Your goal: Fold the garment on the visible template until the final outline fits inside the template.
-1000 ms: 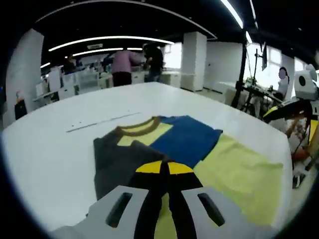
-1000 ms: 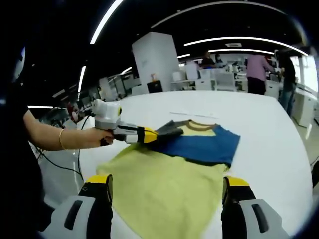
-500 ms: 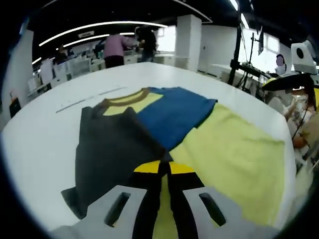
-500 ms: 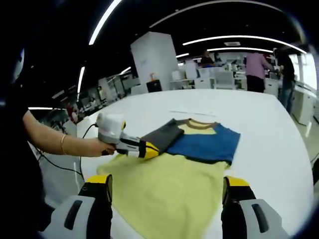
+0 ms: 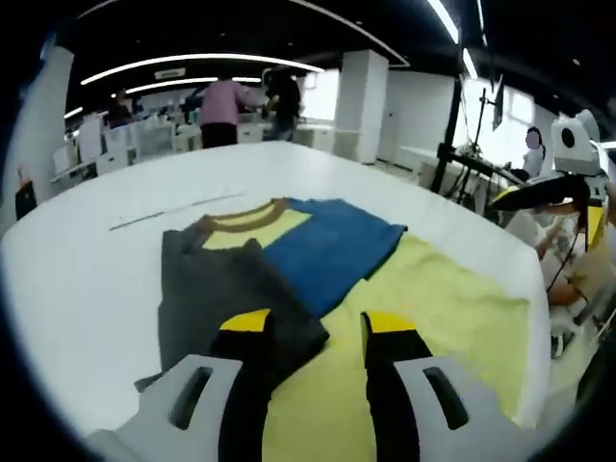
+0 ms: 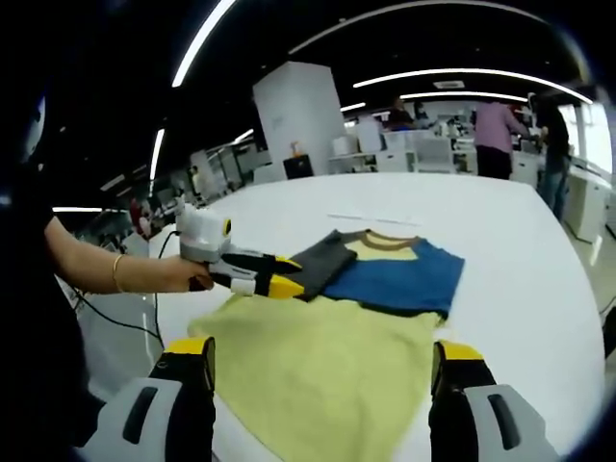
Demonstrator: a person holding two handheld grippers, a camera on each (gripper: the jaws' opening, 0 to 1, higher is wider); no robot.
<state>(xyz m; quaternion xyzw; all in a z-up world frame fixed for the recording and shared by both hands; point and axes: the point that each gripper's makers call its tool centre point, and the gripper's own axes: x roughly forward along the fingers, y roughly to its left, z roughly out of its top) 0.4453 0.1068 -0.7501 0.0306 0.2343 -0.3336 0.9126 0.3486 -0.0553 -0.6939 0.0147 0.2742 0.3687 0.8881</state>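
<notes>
A shirt lies flat on the white table [image 5: 87,260], with a yellow body [image 5: 433,308], a brown collar [image 5: 241,217], a blue sleeve [image 5: 327,245] and a grey sleeve [image 5: 217,289]. Both sleeves are folded in over the chest. My left gripper [image 5: 313,327] is open just above the grey sleeve's near corner, with nothing between its jaws. In the right gripper view a hand holds that left gripper [image 6: 274,274] at the grey sleeve [image 6: 322,260]. My right gripper [image 6: 322,361] stands open over the near hem of the yellow body [image 6: 327,356], holding nothing.
A thin line [image 5: 173,212] marks the table beyond the collar. People stand at desks [image 5: 231,106] far behind the table. A white pillar [image 6: 294,120] rises at the back. The table's edge runs close to the shirt's hem [image 5: 525,385].
My left gripper was shut on the grey sleeve and pulled it across the chest. It has since opened and let go, leaving the sleeve folded. The right gripper has not moved.
</notes>
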